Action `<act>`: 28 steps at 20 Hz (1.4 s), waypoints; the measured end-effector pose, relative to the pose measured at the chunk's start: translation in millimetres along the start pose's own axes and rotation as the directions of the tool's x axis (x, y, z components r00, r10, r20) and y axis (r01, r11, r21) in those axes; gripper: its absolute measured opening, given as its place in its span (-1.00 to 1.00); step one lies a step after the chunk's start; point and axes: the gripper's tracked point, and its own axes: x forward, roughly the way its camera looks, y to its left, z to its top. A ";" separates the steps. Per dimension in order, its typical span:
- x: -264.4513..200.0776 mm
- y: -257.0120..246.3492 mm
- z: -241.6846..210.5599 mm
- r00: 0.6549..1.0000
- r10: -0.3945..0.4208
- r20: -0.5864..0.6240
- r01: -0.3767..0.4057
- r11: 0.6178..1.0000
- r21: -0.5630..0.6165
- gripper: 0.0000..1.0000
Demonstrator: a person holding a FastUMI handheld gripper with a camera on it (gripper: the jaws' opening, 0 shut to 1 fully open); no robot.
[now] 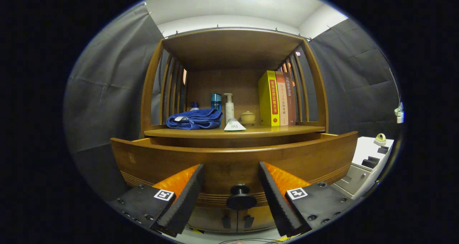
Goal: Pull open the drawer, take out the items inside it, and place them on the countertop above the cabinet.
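Observation:
The wooden drawer (233, 158) stands pulled out from the cabinet, its front panel just ahead of my fingers. Its round dark knob (241, 197) sits between my fingers, untouched by either. My gripper (231, 197) is open, one fingertip on each side of the knob with a gap. The drawer's inside is hidden behind its front panel. Above it, the countertop (279, 130) holds a folded blue towel (195, 119), a white tube (235, 126), a pump bottle (229, 107), a blue bottle (216, 101) and a small lidded jar (247, 117).
Upright books (277, 98) stand at the right of the countertop, under a wooden top shelf (229, 46) with slatted sides. A white cabinet (369, 159) with small objects stands to the right. Dark cloth walls surround the cabinet.

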 end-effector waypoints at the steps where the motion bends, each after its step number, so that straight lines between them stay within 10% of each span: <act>1: 5.6 -0.2 0.3 1.000 0.000 -0.005 0.000 1.000 -0.002 0.96; 28: 102.5 2.8 -4.0 1.000 -0.005 -0.009 0.004 0.998 -0.065 0.96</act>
